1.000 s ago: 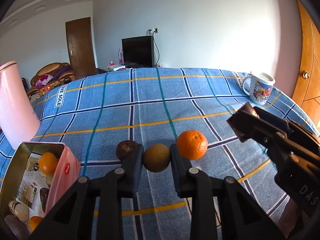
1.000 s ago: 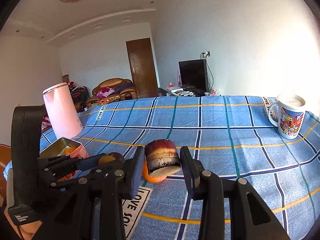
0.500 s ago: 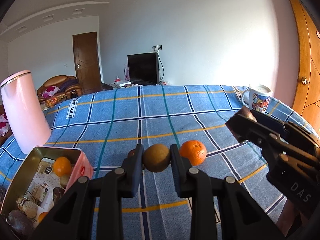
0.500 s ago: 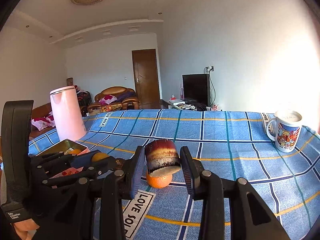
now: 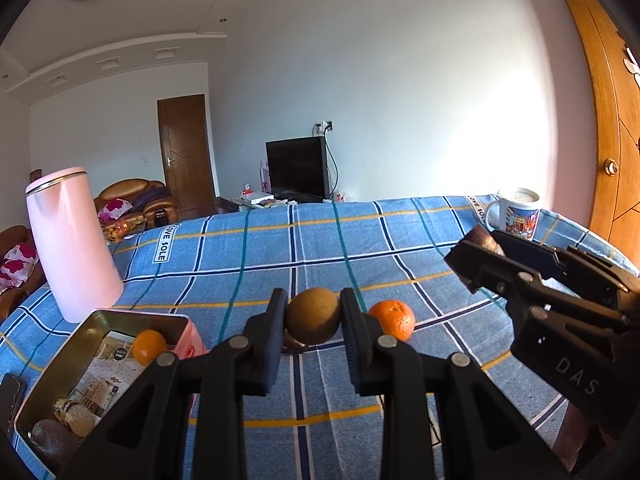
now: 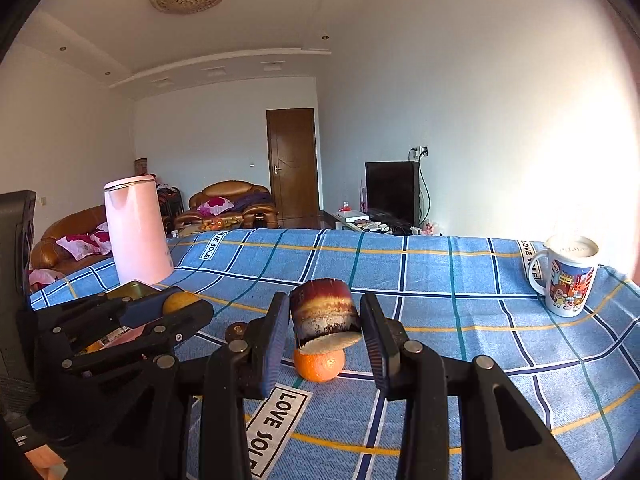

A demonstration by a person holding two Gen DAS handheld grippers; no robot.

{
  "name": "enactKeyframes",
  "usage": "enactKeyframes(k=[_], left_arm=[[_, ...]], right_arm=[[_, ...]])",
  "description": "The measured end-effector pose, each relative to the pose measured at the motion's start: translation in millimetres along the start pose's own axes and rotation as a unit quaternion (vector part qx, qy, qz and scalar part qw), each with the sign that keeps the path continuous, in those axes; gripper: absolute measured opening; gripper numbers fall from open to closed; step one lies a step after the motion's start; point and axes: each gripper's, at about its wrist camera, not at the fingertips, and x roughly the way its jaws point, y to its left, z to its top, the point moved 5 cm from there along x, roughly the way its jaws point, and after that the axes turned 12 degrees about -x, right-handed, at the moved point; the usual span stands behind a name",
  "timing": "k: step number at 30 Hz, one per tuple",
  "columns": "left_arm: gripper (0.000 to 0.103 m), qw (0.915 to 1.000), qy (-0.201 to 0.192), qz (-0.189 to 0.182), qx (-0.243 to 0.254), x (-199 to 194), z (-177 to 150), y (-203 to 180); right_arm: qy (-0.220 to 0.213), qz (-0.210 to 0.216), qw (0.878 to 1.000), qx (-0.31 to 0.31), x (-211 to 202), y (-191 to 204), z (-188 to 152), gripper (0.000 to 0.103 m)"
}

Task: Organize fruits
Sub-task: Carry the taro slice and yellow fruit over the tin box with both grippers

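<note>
While the left tongs (image 5: 313,322) pinch a round brown fruit (image 5: 313,314) just above the blue checked counter (image 5: 248,264), the open tin (image 5: 60,364) lies just to their left, nearer this hand. The right tongs (image 6: 325,322) pinch a dark cut stub (image 6: 325,314) upright over the orange (image 6: 319,364); open cloth beyond.

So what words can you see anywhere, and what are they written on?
"LOVE SOLE": white label on the blue checked cloth; again near the pink jug.
"OVE SOLE": same label, its first letter not showing, in the left view.
"DAS": side of the right tongs; the rest is cut off.
Mug print, tin papers: too small to read.
</note>
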Motion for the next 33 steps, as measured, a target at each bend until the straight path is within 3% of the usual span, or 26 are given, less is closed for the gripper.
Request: enactKeyframes(k=[21,33], left_arm=[[0.028,0.9998,0.0,-0.012,-0.018,-14.7,-2.1,21.9],[0.028,0.9991,-0.007,-0.002,-0.042,-34.8,4.0,62.5]], right_arm=[[-0.002,-0.014,1.0,-0.018,-6.3,15.4,4.0,0.039],[0.01,0.045,0.999,-0.023,5.1,62.2,18.9,0.039]])
